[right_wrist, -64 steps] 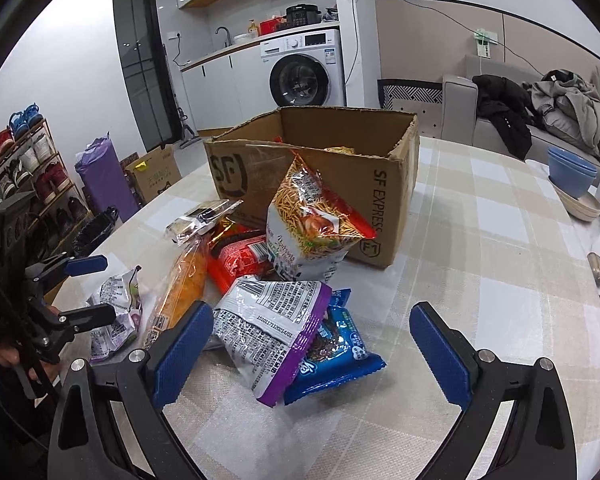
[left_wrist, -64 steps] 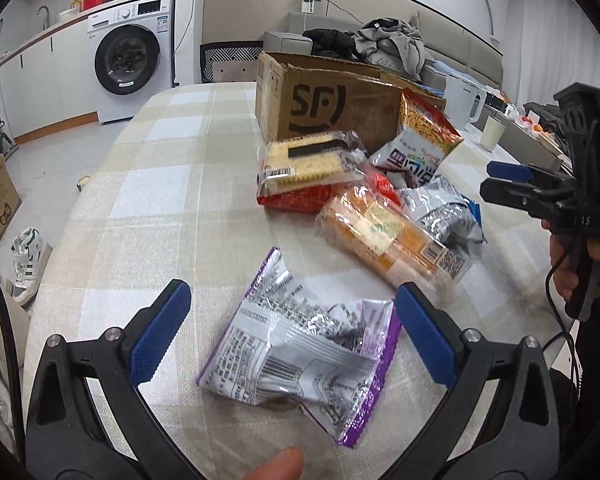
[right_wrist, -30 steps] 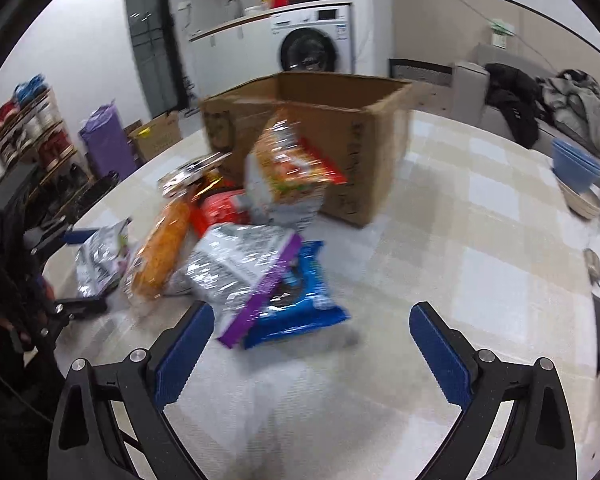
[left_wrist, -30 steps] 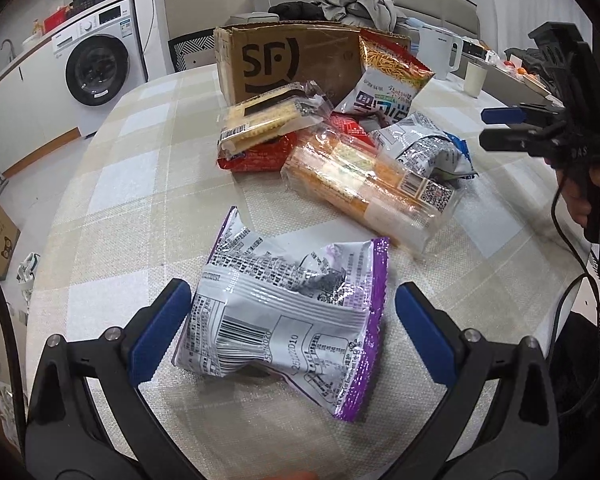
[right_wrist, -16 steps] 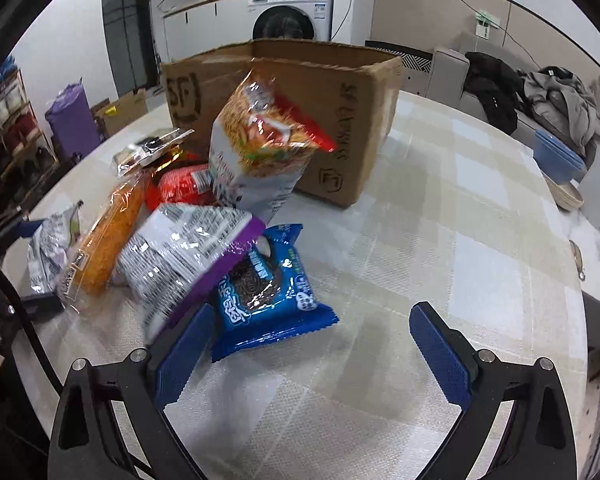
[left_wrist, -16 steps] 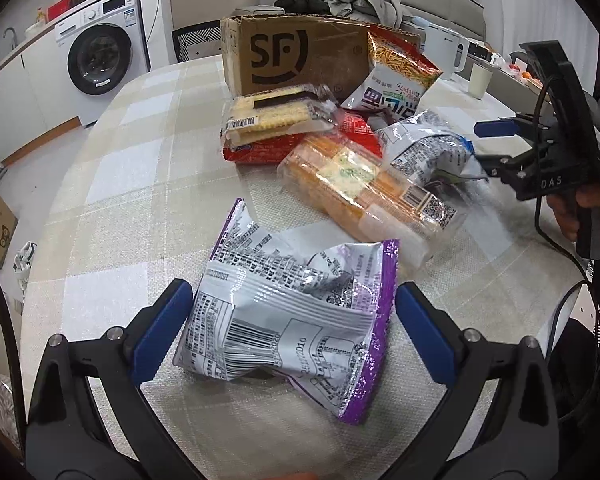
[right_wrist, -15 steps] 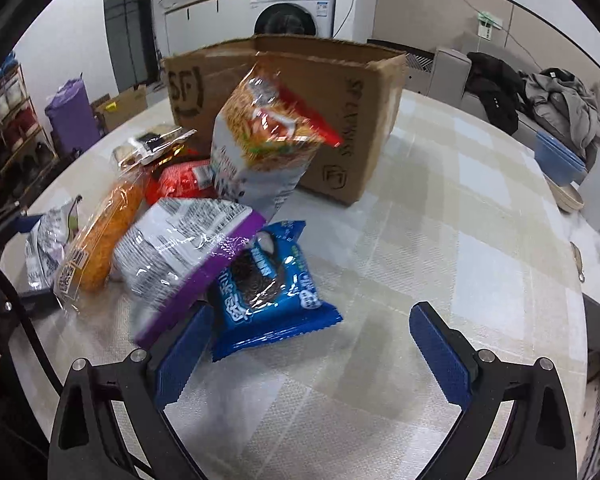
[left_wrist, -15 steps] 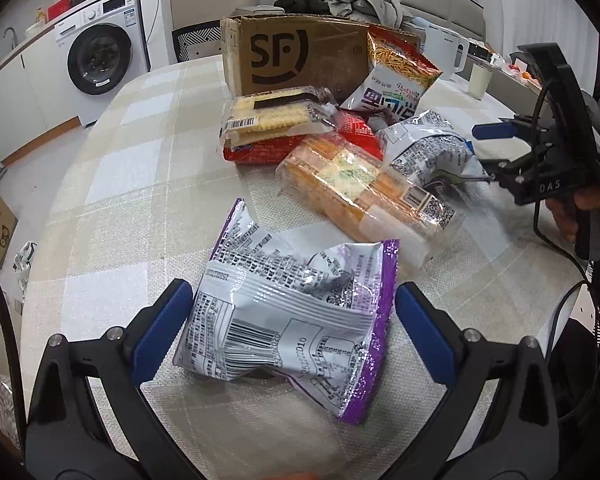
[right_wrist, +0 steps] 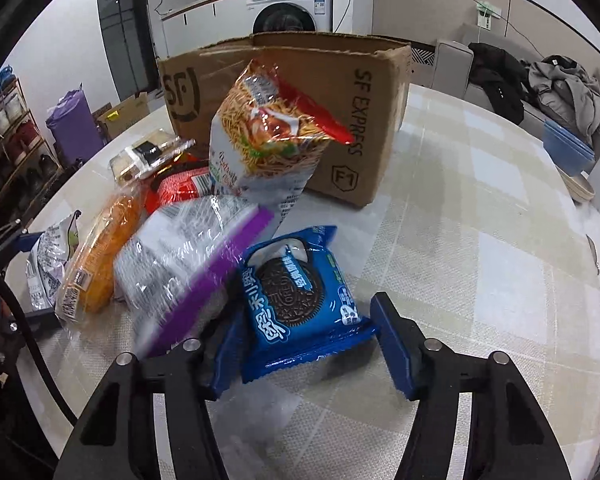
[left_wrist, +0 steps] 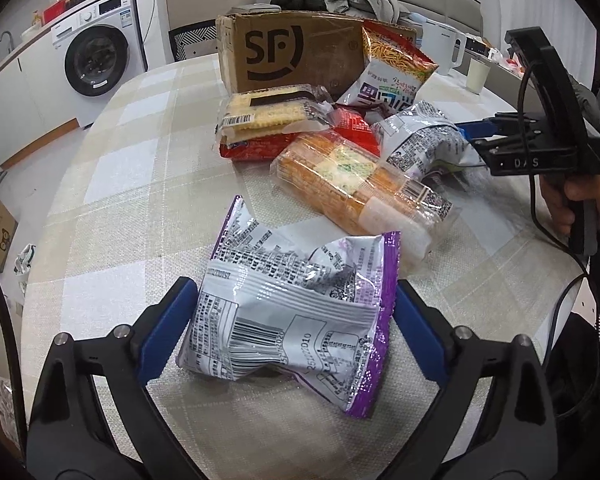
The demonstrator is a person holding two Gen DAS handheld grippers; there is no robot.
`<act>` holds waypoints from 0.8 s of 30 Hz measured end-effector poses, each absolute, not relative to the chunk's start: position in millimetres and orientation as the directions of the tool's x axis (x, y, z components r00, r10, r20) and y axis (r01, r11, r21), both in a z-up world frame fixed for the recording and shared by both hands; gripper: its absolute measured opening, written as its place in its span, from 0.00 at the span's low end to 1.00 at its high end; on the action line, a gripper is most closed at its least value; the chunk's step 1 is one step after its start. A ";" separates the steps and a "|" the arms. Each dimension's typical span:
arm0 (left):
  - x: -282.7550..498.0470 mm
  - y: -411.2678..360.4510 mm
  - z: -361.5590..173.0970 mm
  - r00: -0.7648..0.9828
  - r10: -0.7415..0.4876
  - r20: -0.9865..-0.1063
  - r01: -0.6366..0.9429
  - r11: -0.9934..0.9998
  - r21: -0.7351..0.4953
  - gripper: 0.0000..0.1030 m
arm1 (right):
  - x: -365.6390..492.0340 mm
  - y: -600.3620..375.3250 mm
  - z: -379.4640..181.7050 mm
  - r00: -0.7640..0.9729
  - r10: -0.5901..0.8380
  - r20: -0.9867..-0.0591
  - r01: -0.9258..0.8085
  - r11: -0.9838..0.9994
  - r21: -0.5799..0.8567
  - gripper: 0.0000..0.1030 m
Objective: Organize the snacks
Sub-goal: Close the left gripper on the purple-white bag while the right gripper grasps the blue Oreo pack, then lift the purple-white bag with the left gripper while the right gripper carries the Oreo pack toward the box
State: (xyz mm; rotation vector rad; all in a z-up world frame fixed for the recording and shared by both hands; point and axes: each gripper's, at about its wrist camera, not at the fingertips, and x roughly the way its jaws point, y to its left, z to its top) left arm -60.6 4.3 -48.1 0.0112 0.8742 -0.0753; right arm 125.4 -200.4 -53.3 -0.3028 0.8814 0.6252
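My left gripper (left_wrist: 292,332) straddles a silver-and-purple snack bag (left_wrist: 296,304) lying flat on the checked tablecloth. Its jaws are closing and the blue pads stand right at the bag's side edges without squeezing it. My right gripper (right_wrist: 310,346) has a blue cookie pack (right_wrist: 300,304) between its fingers. Those jaws are closing too, and both pads meet the pack's side edges. A second silver-purple bag (right_wrist: 180,256), blurred, leans against that pack's left side. In the left wrist view the right gripper (left_wrist: 476,136) reaches in from the right, held by a hand (left_wrist: 572,204).
An open cardboard box (right_wrist: 300,72) stands behind the pile, with an orange-red noodle snack bag (right_wrist: 268,136) leaning on it. A long orange cracker pack (left_wrist: 360,176), a red pack (left_wrist: 352,124) and a clear biscuit tray (left_wrist: 268,114) lie between. A kettle (left_wrist: 446,52) and cup (left_wrist: 477,75) stand far right.
My right gripper moved forward and down over the blue cookie pack, and its jaws narrowed onto it, nudging the neighbouring purple bag. The left jaws narrowed slightly around their bag.
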 end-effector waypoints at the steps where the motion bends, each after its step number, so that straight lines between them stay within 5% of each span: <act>1: -61.1 4.0 -48.2 0.638 -0.063 -0.768 0.075 0.997 -0.020 0.93 | 126.6 -201.9 -52.8 0.472 0.389 -0.791 -0.620 0.784 0.016 0.58; 7: -61.6 4.7 -48.1 0.637 -0.064 -0.768 0.074 0.997 -0.021 0.93 | 125.5 -212.0 -46.2 0.488 0.393 -0.780 -0.615 0.789 0.012 0.44; 24: -52.3 8.3 -51.9 0.618 -0.081 -0.782 0.065 0.997 -0.052 0.92 | 121.0 -242.4 -21.9 0.557 0.421 -0.716 -0.570 0.821 0.039 0.44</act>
